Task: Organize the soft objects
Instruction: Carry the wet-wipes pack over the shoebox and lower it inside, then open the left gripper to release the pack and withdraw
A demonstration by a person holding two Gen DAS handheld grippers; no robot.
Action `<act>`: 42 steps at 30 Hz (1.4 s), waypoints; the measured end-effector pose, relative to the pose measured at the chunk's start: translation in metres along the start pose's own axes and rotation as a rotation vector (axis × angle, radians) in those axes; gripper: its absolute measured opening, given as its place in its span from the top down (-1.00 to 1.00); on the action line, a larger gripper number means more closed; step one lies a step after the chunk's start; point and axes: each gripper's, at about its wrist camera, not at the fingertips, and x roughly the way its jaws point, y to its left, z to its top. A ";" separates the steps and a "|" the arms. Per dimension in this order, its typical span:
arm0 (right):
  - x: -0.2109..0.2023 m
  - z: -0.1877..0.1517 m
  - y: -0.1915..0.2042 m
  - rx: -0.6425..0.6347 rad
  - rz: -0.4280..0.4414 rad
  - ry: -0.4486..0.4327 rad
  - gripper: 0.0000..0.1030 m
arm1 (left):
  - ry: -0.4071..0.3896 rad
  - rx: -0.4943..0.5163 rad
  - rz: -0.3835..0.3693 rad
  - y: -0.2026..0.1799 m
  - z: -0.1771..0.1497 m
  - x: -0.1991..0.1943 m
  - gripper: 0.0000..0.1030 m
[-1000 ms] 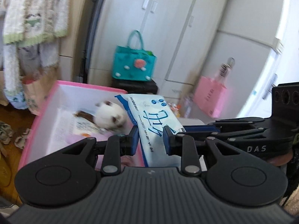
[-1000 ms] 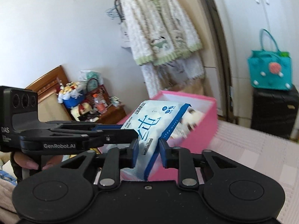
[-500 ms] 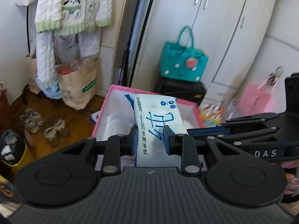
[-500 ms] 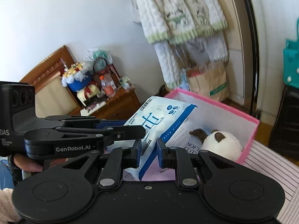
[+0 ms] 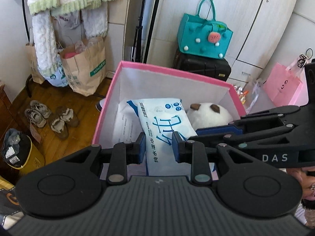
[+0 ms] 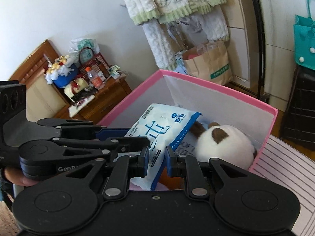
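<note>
Both grippers hold one white-and-blue pack of wet wipes (image 5: pixel 161 125) over a pink-rimmed white box (image 5: pixel 173 68). My left gripper (image 5: pixel 158 147) is shut on its near end. My right gripper (image 6: pixel 156 155) is shut on its blue edge; the pack (image 6: pixel 157 129) tilts down into the box (image 6: pixel 216 87). A white plush toy with brown ears (image 5: pixel 208 116) lies inside at the right, also in the right wrist view (image 6: pixel 222 143). Another white pack (image 5: pixel 126 125) lies under the wipes.
The floor at left carries paper bags (image 5: pixel 84 66), shoes (image 5: pixel 51 118) and a yellow bin (image 5: pixel 17 153). A teal bag (image 5: pixel 202 35) sits on a black case behind the box. A wooden cabinet (image 6: pixel 94 102) stands left; striped bedding (image 6: pixel 283 171) lies right.
Both grippers have tipped downward and brought the wipes pack lower into the box. The view now looks down into the box and the plush toy shows beside the pack.
</note>
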 end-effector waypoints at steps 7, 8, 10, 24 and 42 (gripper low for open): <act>-0.019 -0.003 0.008 -0.068 -0.088 -0.043 0.54 | -0.050 0.059 0.050 -0.015 -0.003 -0.013 0.45; -0.025 -0.006 0.010 -0.077 -0.094 -0.053 0.54 | -0.058 0.061 0.047 -0.015 -0.003 -0.016 0.45; -0.039 -0.012 0.013 -0.086 -0.099 -0.070 0.53 | -0.056 0.047 0.015 -0.013 -0.004 -0.025 0.45; -0.113 -0.060 0.057 -0.150 -0.165 -0.137 0.21 | -0.096 0.102 -0.016 -0.048 -0.036 -0.090 0.23; -0.211 -0.138 0.101 -0.131 -0.324 -0.225 -0.36 | -0.128 0.223 -0.142 -0.102 -0.098 -0.194 -0.35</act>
